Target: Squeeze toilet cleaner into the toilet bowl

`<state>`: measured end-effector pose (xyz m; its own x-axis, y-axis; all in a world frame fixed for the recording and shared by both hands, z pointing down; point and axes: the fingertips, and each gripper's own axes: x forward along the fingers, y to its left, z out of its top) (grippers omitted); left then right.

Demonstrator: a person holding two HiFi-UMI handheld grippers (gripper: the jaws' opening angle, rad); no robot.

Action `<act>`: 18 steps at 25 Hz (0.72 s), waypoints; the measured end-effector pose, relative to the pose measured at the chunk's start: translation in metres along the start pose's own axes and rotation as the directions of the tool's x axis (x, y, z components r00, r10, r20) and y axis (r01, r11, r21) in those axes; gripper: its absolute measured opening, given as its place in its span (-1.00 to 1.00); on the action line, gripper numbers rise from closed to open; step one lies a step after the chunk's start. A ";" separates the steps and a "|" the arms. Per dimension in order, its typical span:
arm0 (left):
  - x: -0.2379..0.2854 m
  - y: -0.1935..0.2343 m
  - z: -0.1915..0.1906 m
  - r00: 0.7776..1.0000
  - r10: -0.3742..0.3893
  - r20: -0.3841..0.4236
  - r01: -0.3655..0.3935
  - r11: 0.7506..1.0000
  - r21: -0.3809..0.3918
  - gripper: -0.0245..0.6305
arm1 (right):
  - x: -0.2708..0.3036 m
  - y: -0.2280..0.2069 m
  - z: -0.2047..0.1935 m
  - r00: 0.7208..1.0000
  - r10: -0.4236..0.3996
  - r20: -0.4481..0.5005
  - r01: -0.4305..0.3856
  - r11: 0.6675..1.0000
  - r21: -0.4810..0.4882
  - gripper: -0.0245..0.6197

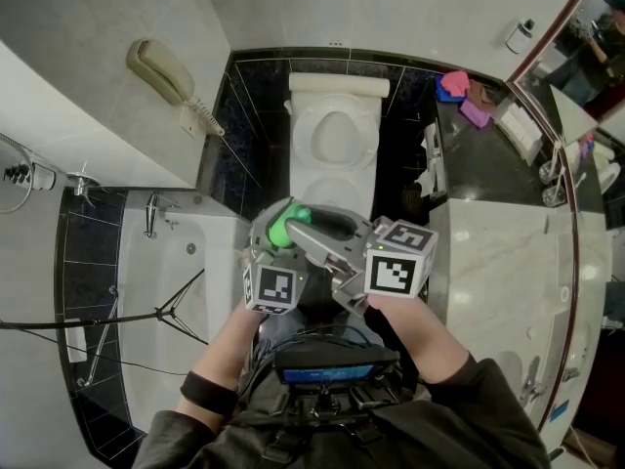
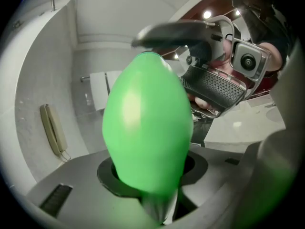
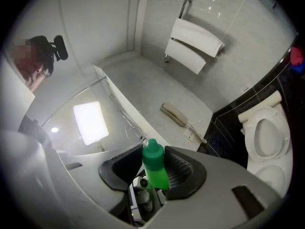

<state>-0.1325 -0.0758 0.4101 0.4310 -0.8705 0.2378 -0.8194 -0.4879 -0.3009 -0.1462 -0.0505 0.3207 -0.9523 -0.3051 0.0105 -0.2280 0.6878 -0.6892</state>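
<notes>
The toilet [image 1: 309, 141] stands open against the far black-tiled wall, its bowl white; in the right gripper view the toilet [image 3: 281, 128] lies at the right edge. Both grippers meet in front of my chest. My left gripper [image 1: 276, 242] is shut on the toilet cleaner bottle, whose green cap [image 2: 145, 128] fills the left gripper view; the bottle's body is hidden. My right gripper [image 3: 153, 170] is shut on that green cap [image 3: 155, 162], a pad against each side. One of its ribbed fingers [image 2: 214, 87] shows behind the cap. From the head view the cap [image 1: 286, 225] peeks out between the jaws.
A bathtub [image 1: 166, 291] runs along the left, with a wall phone [image 1: 166, 71] above it. A marble counter [image 1: 498, 252] with a basin is on the right, coloured cloths [image 1: 457, 86] at its far end. Folded towels [image 3: 195, 44] hang on a rack.
</notes>
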 end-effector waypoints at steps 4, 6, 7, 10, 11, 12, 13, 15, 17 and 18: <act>0.002 0.001 -0.001 1.000 -0.004 -0.008 0.004 1.000 0.008 -0.35 | 0.001 -0.004 0.002 1.000 -0.023 0.002 0.023 0.999 -0.034 -0.47; 0.002 0.000 -0.002 1.000 -0.020 -0.007 0.020 1.000 0.002 -0.35 | 0.001 -0.004 0.002 1.000 -0.018 0.006 0.018 0.999 -0.041 -0.46; 0.002 -0.001 -0.004 1.000 -0.031 -0.007 0.031 1.000 0.001 -0.35 | 0.000 -0.004 0.003 1.000 -0.014 0.010 0.015 0.999 -0.044 -0.46; 0.002 -0.005 0.000 0.998 -0.063 -0.006 0.063 0.998 -0.017 -0.35 | -0.001 -0.003 0.004 1.000 -0.004 0.015 0.005 0.998 -0.066 -0.46; 0.001 -0.006 0.002 0.997 -0.081 -0.005 0.081 0.996 -0.023 -0.35 | -0.001 -0.002 0.003 1.000 0.001 0.015 0.000 0.997 -0.079 -0.46; 0.000 -0.009 0.003 0.994 -0.105 -0.003 0.105 0.994 -0.026 -0.35 | -0.001 -0.001 0.003 1.000 0.009 0.015 -0.007 0.995 -0.095 -0.46; 0.000 -0.012 0.003 0.991 -0.135 0.002 0.135 0.991 -0.024 -0.35 | -0.002 0.000 0.004 1.000 0.018 0.013 -0.017 0.994 -0.112 -0.46; -0.002 -0.019 0.005 0.980 -0.201 0.011 0.201 0.979 -0.027 -0.35 | -0.003 0.003 0.004 0.999 0.045 0.007 -0.043 0.987 -0.153 -0.46; -0.005 -0.027 0.008 0.963 -0.268 0.023 0.269 0.962 -0.047 -0.35 | -0.006 0.006 0.004 0.997 0.083 -0.004 -0.082 0.977 -0.197 -0.46; -0.008 -0.031 0.010 0.953 -0.302 0.028 0.303 0.951 -0.059 -0.35 | -0.007 0.008 0.004 0.994 0.106 -0.011 -0.105 0.970 -0.219 -0.46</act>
<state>-0.1066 -0.0550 0.4080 0.6686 -0.6842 0.2912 -0.6712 -0.7239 -0.1598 -0.1407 -0.0454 0.3125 -0.9731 -0.2237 -0.0545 -0.1653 0.8435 -0.5111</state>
